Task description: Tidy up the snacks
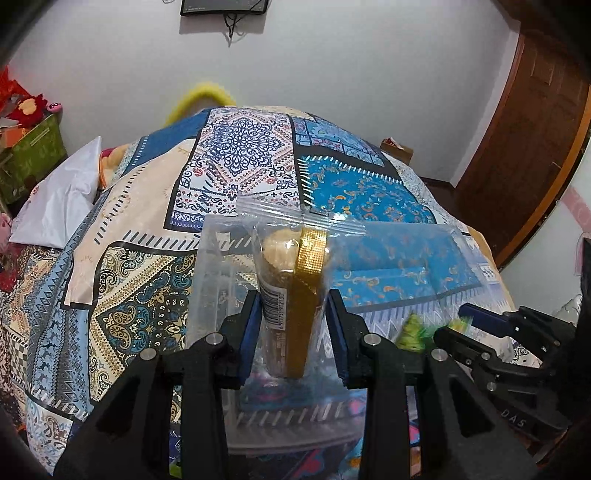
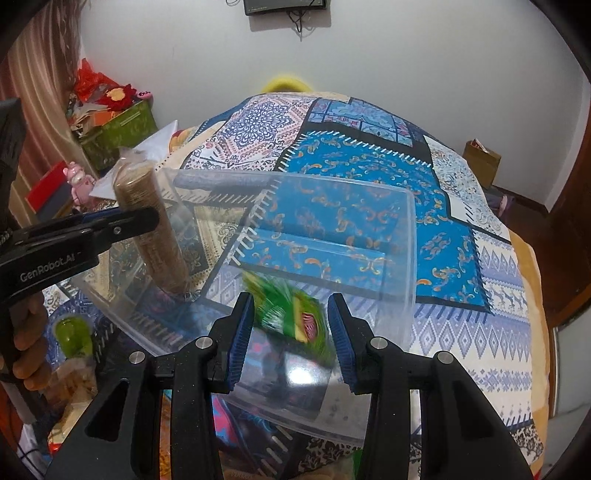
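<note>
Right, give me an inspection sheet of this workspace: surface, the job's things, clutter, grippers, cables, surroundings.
Surface: a bed under a patchwork bedspread, blue, cream and black panels.
Job's things: a clear plastic bin lies on the bedspread; a biscuit pack in clear wrap with a gold band and a green snack packet are both over the bin.
Clutter: a green jelly cup beside the bin; a white pillow.
Grippers: left gripper shut on the biscuit pack; right gripper with the green packet between its pads, blurred.
Cables: black wires dangle below a wall-mounted screen.
Surroundings: white wall, wooden door, green box with red decorations.
</note>
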A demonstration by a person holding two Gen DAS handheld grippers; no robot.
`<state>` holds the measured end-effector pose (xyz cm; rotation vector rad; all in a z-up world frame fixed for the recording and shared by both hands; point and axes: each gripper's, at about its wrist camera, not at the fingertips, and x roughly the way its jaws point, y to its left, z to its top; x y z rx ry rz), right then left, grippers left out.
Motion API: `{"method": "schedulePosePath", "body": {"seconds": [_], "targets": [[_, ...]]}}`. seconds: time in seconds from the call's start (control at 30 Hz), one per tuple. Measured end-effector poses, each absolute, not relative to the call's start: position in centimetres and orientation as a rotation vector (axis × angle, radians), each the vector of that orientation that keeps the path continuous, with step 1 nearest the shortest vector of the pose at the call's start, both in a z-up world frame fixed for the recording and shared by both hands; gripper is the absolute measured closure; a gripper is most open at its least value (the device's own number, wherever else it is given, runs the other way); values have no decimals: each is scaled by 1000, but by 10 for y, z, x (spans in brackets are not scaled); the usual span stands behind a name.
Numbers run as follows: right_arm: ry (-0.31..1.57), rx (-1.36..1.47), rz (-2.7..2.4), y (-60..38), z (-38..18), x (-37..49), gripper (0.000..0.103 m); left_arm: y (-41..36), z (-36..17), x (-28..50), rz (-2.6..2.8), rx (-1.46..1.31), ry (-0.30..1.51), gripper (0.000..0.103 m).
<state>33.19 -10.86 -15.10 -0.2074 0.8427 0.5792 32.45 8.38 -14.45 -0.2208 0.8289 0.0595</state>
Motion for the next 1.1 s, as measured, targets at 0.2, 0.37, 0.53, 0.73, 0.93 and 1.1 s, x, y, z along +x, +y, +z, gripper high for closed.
{"method": "schedulePosePath", "body": {"seconds": [0.2,0.37,0.53,0.73,0.93,1.1], "targets": [[827,-193,572,-114,-144,329,49,83,-137,319,65,-239,824,48],[797,-190,563,-121,-130,320,47,80,-119,301,63,-216,783,45],[769,-171,554,-133,-114,308,46,85,-102,277,66,-205,763,44],[726,-140,535,-151,-98,286,35,96,-87,239,86,-168,740,41],[721,-133,524,-162,-95,265,34,114,-90,204,118,-158,763,38],[747,-130,522,-168,-105,251,34,129,-109,181,148,-164,814,38]]}}
